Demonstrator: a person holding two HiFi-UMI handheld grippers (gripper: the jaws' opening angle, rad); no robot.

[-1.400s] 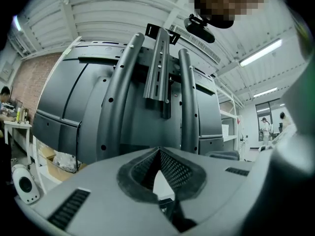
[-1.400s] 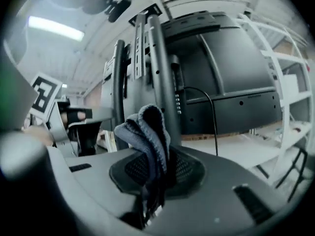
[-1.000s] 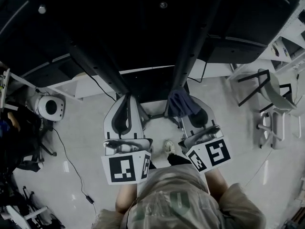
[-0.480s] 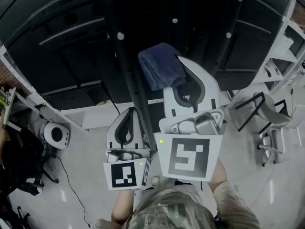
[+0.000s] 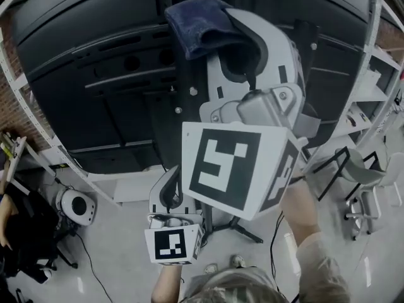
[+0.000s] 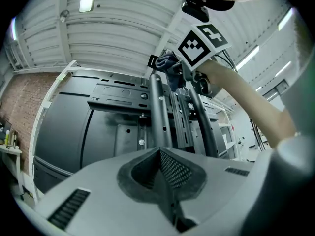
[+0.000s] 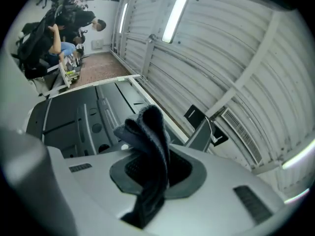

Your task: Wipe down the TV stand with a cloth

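Note:
The black TV stand's upright posts [image 5: 183,87] rise in front of me against the dark back of a large screen [image 5: 82,62]. My right gripper [image 5: 221,30] is raised high beside the posts and shut on a dark blue cloth [image 5: 199,24], which bunches out past its tips. In the right gripper view the cloth [image 7: 147,146] hangs folded between the closed jaws of the right gripper [image 7: 152,166]. My left gripper [image 5: 170,183] sits low near the stand's base, shut with nothing in it. In the left gripper view it [image 6: 160,154] points up the posts [image 6: 160,112].
A round white appliance [image 5: 79,206] stands on the floor at the left. A chair [image 5: 372,188] and a white shelving frame [image 5: 379,74] are at the right. The stand's feet [image 5: 243,229] spread over the floor below. People sit far off [image 7: 54,33].
My right gripper has risen with the cloth from near the stand's base to high up the posts. The head view has tilted upward. The left gripper stayed low.

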